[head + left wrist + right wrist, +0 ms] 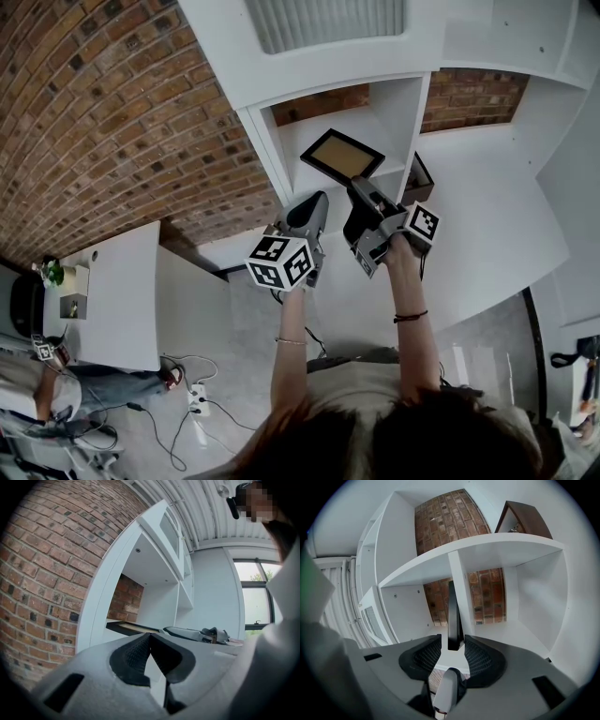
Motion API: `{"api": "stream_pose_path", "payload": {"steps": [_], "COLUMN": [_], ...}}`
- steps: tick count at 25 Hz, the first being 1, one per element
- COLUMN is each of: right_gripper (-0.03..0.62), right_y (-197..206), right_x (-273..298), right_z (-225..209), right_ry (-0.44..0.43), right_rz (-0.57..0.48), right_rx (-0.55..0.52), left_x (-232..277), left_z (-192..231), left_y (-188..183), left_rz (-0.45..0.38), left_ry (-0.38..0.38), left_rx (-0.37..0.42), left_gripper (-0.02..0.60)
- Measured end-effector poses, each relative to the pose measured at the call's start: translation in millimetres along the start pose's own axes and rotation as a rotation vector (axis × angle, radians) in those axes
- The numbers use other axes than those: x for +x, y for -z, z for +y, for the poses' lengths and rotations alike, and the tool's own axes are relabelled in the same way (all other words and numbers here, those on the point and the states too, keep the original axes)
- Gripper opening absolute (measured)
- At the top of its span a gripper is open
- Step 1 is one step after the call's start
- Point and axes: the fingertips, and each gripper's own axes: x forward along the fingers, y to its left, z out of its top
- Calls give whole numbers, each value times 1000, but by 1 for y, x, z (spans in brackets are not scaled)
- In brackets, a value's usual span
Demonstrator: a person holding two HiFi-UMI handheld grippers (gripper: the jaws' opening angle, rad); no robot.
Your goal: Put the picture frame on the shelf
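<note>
The picture frame [342,155], dark-edged with a tan centre, lies tilted in the white shelf [267,150] opening. In the right gripper view it is edge-on [453,616], its near end between the jaws. My right gripper [359,187] [453,641] is open: the pads stand on either side of the frame's edge, with a slim gap on the left. My left gripper [317,199] [149,637] is shut and empty, just left of and below the frame. The left gripper view also shows the frame [133,627] and the right gripper [201,633] beside it.
A dark brown box [419,178] [525,520] sits in the neighbouring compartment to the right. A brick wall [103,122] flanks the shelf on the left. A white table [122,291], a seated person and a power strip [199,401] with cables are at lower left.
</note>
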Motion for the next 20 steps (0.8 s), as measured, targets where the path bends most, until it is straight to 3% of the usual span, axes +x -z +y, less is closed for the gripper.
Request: {"api": "stream_pose_path", "payload": {"steps": [16,20], "right_gripper": [117,77], "right_y": [25,28], "right_x": [-22,-27], "right_z": [-1,3], "right_ry": [9,-10], "right_rz": [57,60], "right_rx": [24,25], "left_x": [-20,-23], "left_z": [-13,-19], "left_y": [6,10], "left_rz": [3,8], "left_ry": [-21,-18], "left_rx": [-7,-11], "left_gripper": [11,11]}}
